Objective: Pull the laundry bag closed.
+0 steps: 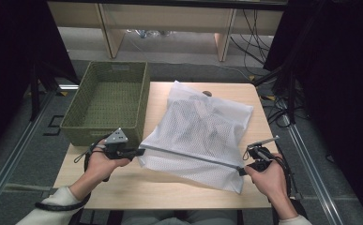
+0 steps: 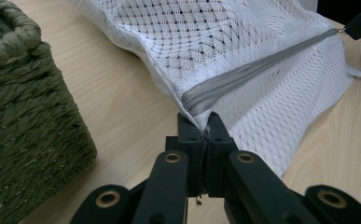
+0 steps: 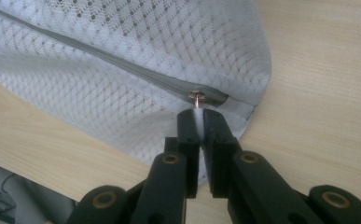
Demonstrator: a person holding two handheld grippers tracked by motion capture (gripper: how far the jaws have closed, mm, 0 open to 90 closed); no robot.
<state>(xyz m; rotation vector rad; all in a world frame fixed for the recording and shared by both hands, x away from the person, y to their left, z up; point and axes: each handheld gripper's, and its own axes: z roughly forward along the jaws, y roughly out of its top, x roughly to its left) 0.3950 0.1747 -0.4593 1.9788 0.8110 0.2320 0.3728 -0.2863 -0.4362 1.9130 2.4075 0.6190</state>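
Both grippers were clamped on one mesh bag [image 1: 202, 133], which lay on the table [image 1: 123, 185] just right of the single basket [image 1: 106, 101]. Left gripper [image 1: 140, 151] pinched the bag's corner where the zipper [image 1: 191, 156] began; right gripper [image 1: 243, 171] gripped the zipper pull [image 3: 196, 100] at the opposite end. That zipper's long axis ran straight between the two grippers, along the bag's near edge, with the basket off its left end. It appeared fully closed. Opening it would likely mean drawing the pull along that line toward the left gripper, the nearer one to the basket. One zipper, one pull, two grippers.
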